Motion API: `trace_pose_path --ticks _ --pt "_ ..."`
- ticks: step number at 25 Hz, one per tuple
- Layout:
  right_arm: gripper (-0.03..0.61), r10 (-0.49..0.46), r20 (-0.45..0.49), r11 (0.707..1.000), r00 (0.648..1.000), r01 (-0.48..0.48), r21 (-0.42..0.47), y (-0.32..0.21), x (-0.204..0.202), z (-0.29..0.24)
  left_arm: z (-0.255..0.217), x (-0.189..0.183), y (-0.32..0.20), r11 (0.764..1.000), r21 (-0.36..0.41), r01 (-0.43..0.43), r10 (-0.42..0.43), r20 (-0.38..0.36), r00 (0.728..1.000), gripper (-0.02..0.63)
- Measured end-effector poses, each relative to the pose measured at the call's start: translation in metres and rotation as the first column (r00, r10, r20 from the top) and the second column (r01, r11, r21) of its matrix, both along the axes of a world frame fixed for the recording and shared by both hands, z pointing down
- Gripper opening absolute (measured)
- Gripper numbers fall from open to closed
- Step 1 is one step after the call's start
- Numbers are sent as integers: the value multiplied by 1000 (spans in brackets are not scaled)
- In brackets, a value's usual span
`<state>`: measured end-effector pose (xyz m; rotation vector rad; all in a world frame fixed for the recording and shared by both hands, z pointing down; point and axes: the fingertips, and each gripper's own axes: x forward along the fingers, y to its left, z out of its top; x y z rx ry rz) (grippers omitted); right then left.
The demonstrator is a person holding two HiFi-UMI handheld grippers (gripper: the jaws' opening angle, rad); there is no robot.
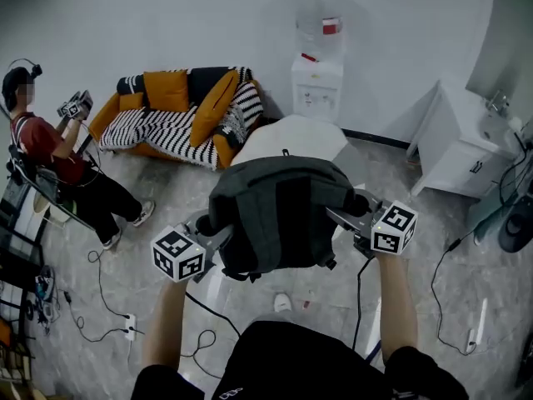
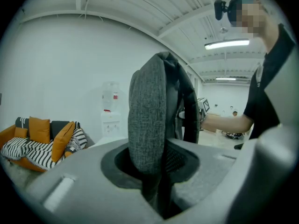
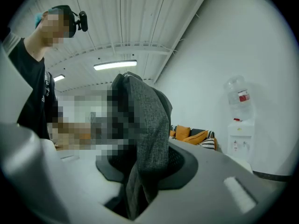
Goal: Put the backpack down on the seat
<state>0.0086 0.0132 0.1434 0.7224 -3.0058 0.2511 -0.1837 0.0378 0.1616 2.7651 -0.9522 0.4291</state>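
A dark grey backpack (image 1: 279,215) hangs in the air in front of me, held from both sides. My left gripper (image 1: 212,227) is shut on its left edge, my right gripper (image 1: 350,219) on its right edge. In the left gripper view the grey fabric (image 2: 147,120) rises from between the jaws of the left gripper (image 2: 156,190). The right gripper view shows the same cloth (image 3: 145,125) pinched in the right gripper (image 3: 135,195). A white seat (image 1: 291,136) shows just beyond the backpack's top, partly hidden by it.
A sofa (image 1: 179,111) with orange cushions and a striped blanket stands at the back left wall. A water dispenser (image 1: 318,73) is behind the seat, a white cabinet (image 1: 462,152) at right. A seated person (image 1: 58,157) is at left. Cables (image 1: 108,323) lie on the floor.
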Motion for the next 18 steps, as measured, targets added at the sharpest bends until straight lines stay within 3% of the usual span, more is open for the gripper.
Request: trace_pose_path --ticks 4,10,18 --pt "133 11 -39 1000 999 -11 2 -58 -18 -12 -3 -17 -58 1000 -24 -4 3 -48 999 104" --pt "133 32 -57 999 998 -32 3 -61 -20 -12 1 -20 -68 1000 1 -30 30 -70 997 104" --pt "133 94 -79 993 992 -99 -58 -104 29 9 26 30 -123 994 -43 -98 93 -96 991 103"
